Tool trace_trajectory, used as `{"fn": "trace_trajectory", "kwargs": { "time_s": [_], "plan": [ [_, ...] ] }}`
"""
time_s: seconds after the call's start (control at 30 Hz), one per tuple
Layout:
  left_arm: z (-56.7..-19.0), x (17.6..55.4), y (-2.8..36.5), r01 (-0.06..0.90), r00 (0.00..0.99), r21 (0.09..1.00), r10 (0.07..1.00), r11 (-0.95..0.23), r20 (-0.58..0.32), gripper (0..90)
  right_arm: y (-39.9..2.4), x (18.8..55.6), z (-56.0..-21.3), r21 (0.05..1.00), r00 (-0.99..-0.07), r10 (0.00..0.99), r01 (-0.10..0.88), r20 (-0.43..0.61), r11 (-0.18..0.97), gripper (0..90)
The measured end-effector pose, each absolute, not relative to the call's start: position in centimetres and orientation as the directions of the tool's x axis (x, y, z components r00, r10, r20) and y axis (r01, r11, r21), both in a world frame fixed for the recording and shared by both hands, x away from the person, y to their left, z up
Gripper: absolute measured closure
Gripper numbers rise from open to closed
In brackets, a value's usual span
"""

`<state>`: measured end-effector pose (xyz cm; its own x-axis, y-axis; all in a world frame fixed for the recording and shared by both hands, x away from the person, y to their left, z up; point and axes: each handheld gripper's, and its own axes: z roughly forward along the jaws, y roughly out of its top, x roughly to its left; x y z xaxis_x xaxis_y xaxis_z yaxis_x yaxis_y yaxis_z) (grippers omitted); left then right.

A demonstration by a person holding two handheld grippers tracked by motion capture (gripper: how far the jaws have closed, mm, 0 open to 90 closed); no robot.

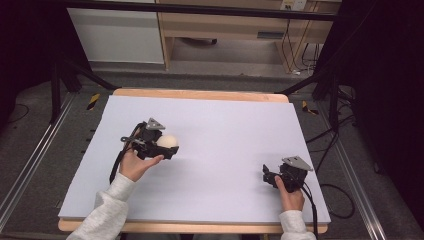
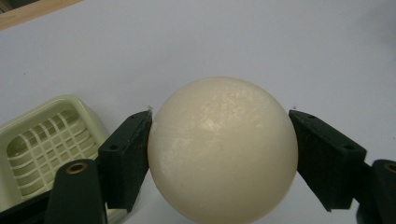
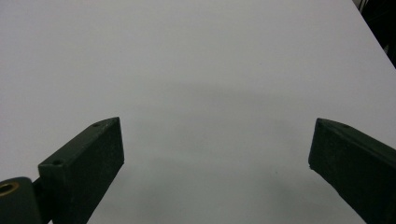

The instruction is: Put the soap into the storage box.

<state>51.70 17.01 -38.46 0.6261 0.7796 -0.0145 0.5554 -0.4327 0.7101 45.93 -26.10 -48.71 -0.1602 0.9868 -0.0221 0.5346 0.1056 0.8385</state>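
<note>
Two grippers: both in play on a table (image 1: 210, 130) with a pale lilac top, one in each of the person's hands.
Left gripper (image 2: 219, 144): jaws pressed onto a cream ball (image 2: 222, 147) from both sides, pinching it at its widest part, likely so it can't roll or slip out.
Ball: left of table centre in the high view (image 1: 167, 141), caught between the left gripper's jaws (image 1: 165, 145); can't tell whether it sits on the table or is lifted just off it.
Grid dish (image 2: 44, 142): pale yellow-green, slotted lattice inside, just beside the ball on the left jaw's side in the left gripper view; maybe a soap dish or a strainer, partly cut off by the jaw so hard to say.
Right gripper (image 3: 217, 154): jaws spread wide, nothing between them, just bare table; held low and well apart from the ball, near the front right edge (image 1: 272, 176), probably parked out of the way.
Left hand (image 1: 135, 165): wrapped round the gripper's handle behind the ball.
</note>
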Motion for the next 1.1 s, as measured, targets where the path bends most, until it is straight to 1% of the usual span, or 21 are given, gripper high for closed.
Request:
{"fn": "trace_trajectory", "kwargs": {
  "time_s": [0.73,1.1],
  "plan": [
    [-38.8,53.5,18.0,0.588,0.589,0.702,0.807,-0.402,-0.032,24.4,-26.1,45.9,-48.7,0.838,-0.159,0.987,0.537,-0.018,0.102,3.8],
    [-37.9,54.4,18.7,0.581,0.576,0.715,0.817,-0.39,-0.022,24.4,-26.1,45.9,-48.7,0.839,-0.16,0.987,0.534,-0.022,0.105,3.8]
  ]
}}
